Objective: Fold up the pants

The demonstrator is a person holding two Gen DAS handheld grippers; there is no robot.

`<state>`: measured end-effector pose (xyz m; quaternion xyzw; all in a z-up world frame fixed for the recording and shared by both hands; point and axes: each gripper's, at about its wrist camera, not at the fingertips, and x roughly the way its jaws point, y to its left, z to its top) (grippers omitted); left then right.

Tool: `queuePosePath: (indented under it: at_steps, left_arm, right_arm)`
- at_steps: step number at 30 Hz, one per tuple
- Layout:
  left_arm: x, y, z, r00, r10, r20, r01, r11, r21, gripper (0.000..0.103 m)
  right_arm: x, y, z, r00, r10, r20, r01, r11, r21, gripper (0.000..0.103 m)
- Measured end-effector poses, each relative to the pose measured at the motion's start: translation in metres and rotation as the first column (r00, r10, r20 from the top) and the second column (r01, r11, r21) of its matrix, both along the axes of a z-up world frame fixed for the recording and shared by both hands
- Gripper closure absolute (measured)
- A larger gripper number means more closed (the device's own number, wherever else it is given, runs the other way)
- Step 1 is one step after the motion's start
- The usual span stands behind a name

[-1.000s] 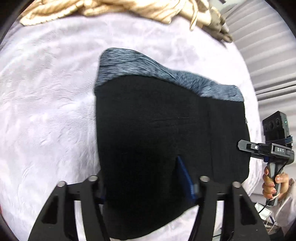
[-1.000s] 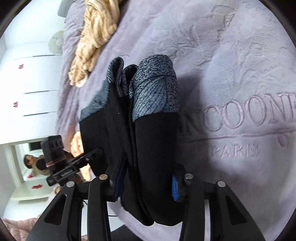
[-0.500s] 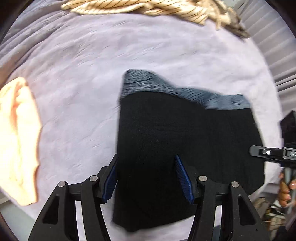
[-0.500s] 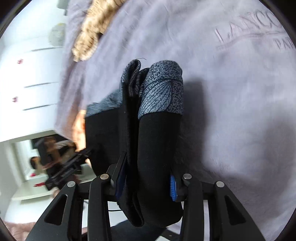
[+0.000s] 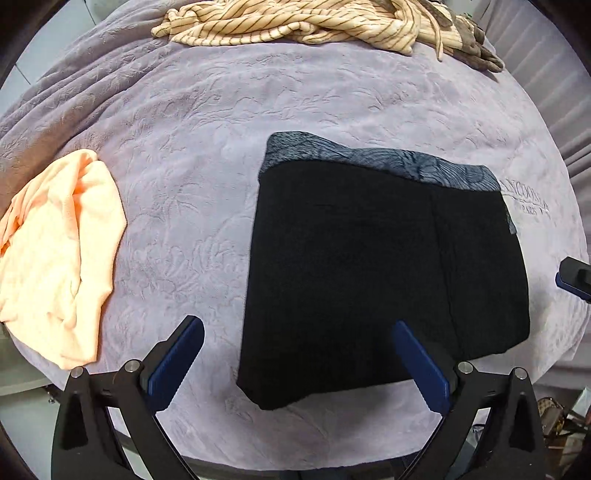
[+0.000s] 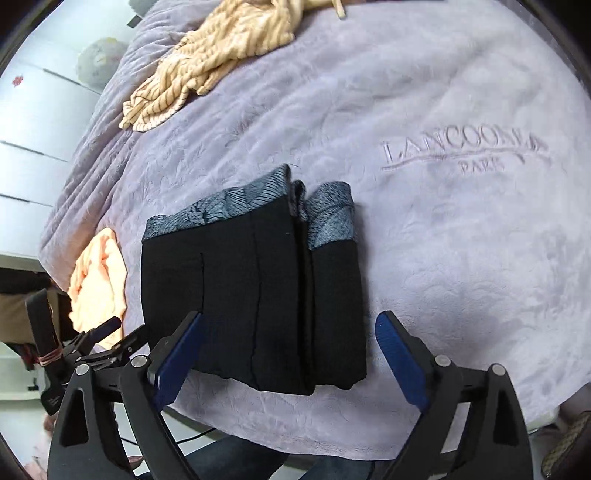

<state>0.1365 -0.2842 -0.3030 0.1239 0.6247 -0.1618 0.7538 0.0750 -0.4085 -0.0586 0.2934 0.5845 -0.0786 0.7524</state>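
Observation:
The black pants (image 5: 384, 269) lie folded into a compact block with a grey patterned band along the far edge, flat on the lilac blanket (image 5: 258, 122). They also show in the right wrist view (image 6: 255, 295). My left gripper (image 5: 299, 354) is open and empty, drawn back over the near left corner of the pants. My right gripper (image 6: 288, 350) is open and empty, just short of the near edge of the folded pants. The left gripper also shows at the left edge of the right wrist view (image 6: 107, 336).
A crumpled orange garment (image 5: 55, 258) lies on the blanket left of the pants. A striped beige garment (image 5: 295, 22) lies bunched at the far edge. The blanket's near edge (image 6: 332, 439) drops off just in front of the grippers. Embroidered lettering (image 6: 461, 151) lies right of the pants.
Both grippers have opened, let go of the pants and pulled back. The pants now rest flat on the blanket.

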Motion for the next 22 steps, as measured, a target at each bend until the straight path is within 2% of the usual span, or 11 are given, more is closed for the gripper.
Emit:
queuePosePath:
  at_steps: [3,8,14,18,22]
  left_arm:
    - [-0.008,0.023,0.009,1.000,-0.018,0.021,0.018,1.000,0.014,0.000]
    - [-0.016,0.024,0.018,0.998,-0.035,0.059,0.032,0.998,0.047,0.000]
    - [-0.014,0.025,0.015,0.998,-0.021,0.056,0.016,0.996,0.083,0.000]
    - [-0.015,0.027,0.013,0.999,0.003,0.042,-0.006,0.998,0.069,0.000]
    - [-0.016,0.026,0.016,0.998,-0.011,0.056,0.008,0.999,0.051,0.000]
  right_arm:
    - [0.000,0.013,0.005,0.999,0.019,-0.030,-0.021,0.998,-0.056,0.009]
    - [0.003,0.030,-0.001,0.996,0.049,-0.074,-0.053,0.997,-0.060,0.009]
    - [0.003,0.039,-0.001,0.994,0.070,-0.084,-0.076,0.995,-0.069,0.009]
    - [0.003,0.040,-0.002,0.993,0.070,-0.092,-0.076,0.995,-0.065,0.009]
    - [0.003,0.039,-0.004,0.993,0.065,-0.102,-0.072,0.995,-0.064,0.009]
